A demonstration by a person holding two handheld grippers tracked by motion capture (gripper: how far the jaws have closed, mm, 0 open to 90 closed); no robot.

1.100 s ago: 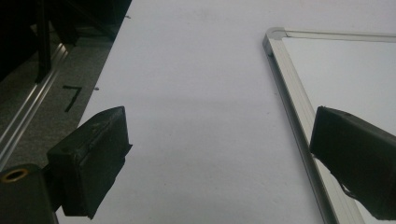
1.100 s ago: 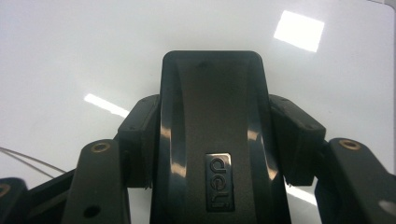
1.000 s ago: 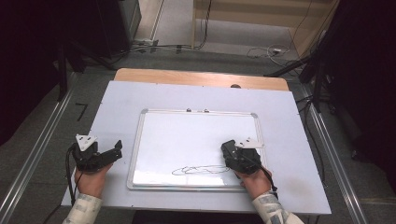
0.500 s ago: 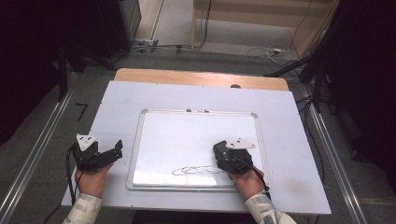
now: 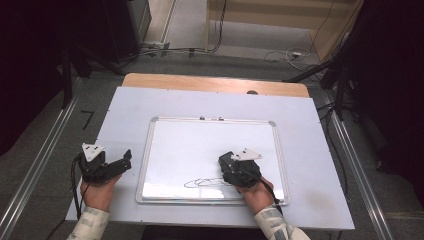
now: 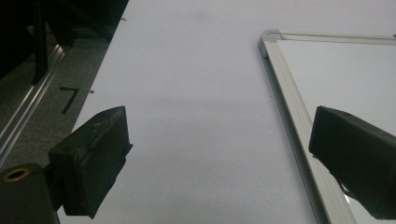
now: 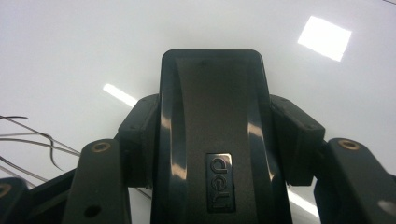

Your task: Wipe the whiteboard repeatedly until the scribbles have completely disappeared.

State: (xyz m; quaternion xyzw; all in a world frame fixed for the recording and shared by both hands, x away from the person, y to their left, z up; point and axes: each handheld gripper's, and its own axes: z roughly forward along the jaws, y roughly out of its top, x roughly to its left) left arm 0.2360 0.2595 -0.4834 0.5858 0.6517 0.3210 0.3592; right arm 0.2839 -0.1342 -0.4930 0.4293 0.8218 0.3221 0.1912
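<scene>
Right gripper (image 5: pixel 231 167) jaws clamp a black eraser (image 7: pixel 212 135) marked "deli", legible in right gripper view, over whiteboard (image 5: pixel 200 145) scribble (image 5: pixel 202 182); left gripper (image 5: pixel 120 162) jaws released, on table (image 5: pixel 310 150).

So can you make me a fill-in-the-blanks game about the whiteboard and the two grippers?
1. The right gripper is shut on a black ____ with a "deli" logo.
2. The black scribbled lines are drawn on the silver-framed ____.
3. The left gripper rests with its jaws ____, holding nothing.
4. The left gripper sits on the pale table sheet, to the ____ of the board in the high view.

Missing words: eraser; whiteboard; open; left
</scene>
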